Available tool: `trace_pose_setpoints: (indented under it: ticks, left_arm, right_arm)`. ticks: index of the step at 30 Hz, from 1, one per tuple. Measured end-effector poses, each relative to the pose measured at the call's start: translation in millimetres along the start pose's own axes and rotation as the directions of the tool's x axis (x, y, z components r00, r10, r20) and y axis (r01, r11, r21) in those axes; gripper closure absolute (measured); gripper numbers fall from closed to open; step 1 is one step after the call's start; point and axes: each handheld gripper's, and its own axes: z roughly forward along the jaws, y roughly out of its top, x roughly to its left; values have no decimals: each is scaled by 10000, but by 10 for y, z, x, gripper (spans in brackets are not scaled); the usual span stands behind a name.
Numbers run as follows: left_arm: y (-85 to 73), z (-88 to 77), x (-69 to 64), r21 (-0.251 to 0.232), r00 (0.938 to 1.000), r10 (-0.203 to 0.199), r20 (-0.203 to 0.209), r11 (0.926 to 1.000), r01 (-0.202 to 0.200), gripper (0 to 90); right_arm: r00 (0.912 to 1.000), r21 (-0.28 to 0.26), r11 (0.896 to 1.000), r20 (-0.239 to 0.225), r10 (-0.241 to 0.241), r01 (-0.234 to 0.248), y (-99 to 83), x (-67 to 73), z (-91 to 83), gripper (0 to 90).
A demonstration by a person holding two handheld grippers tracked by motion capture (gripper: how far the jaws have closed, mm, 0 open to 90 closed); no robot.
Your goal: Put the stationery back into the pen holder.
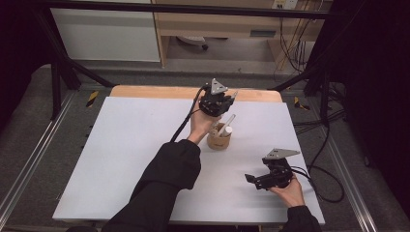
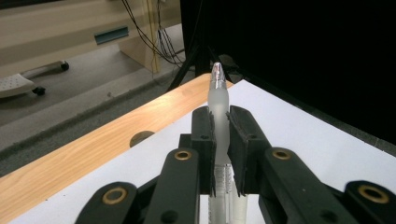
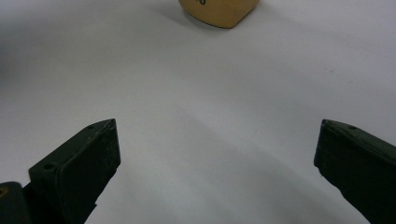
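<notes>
Gripping a frosted, translucent pen [image 2: 218,100] between its closed ribbed black jaws, the left gripper [image 1: 217,103] sits upper centre in the high view. Just below it stands a rounded tan wooden cup [image 1: 219,137] holding another pen [image 1: 226,124]. At lower right the right gripper [image 3: 217,154] gapes wide over the smooth white mat [image 1: 130,140].
</notes>
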Motion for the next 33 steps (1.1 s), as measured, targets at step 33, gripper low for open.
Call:
trace_pose_setpoints:
  ticks: [33]
  left_arm:
    - [-319, 214, 11, 621, 9989, 225, 413, 9978, -251, 805]
  right_arm:
    - [10000, -11, 10000, -24, -41, 41, -5, -7, 1, 11]
